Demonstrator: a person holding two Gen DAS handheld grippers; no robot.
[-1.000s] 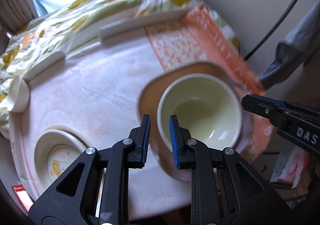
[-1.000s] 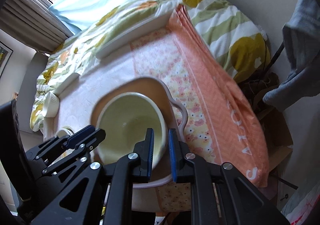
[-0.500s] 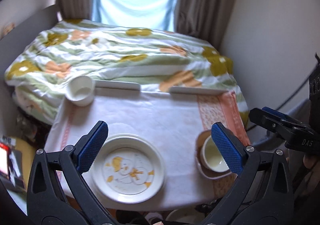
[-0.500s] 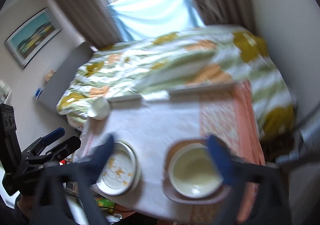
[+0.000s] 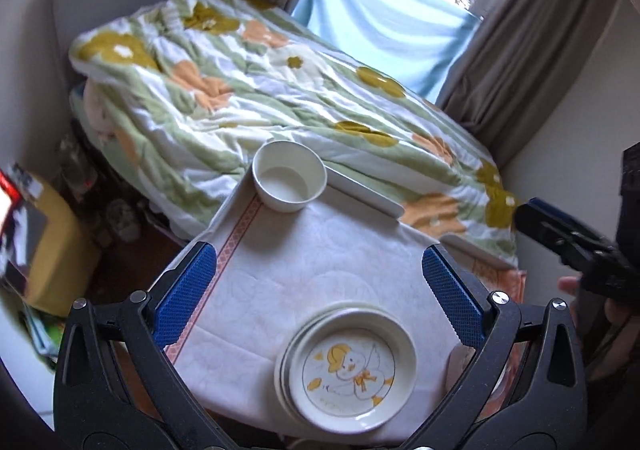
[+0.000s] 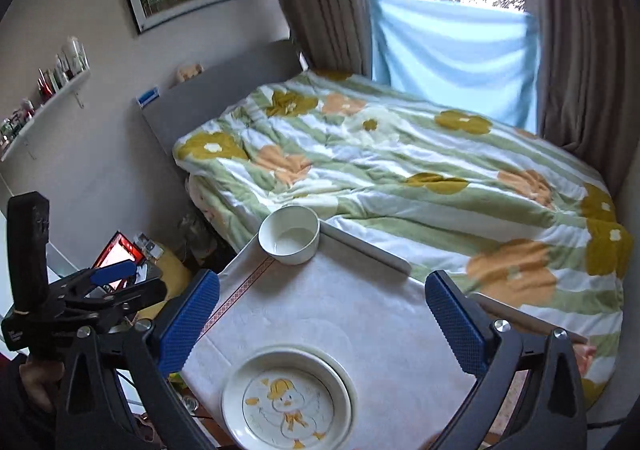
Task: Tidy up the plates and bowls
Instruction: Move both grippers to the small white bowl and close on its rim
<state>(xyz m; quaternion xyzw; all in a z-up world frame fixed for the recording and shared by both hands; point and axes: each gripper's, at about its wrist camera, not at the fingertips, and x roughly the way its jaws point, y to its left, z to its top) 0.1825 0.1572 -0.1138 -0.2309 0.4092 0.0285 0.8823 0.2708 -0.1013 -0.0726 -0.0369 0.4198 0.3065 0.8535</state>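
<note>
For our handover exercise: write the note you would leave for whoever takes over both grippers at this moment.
Left gripper: open, empty; its jaws have just been opening.
Right gripper: open, empty, likewise just opened.
Duck plate: tops a plate stack at the table's near edge.
Small white bowl: alone at the far left corner.
Done: the other bowl was released on a plate at the near right, now nearly hidden.
Left: probably collect the far bowl; tidy the stack.

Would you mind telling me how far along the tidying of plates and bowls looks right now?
Done: the duck plate tops a stack of plates. In hand: nothing; left gripper and right gripper are both open and empty. Left: the white bowl sits alone at the table's far corner.
</note>
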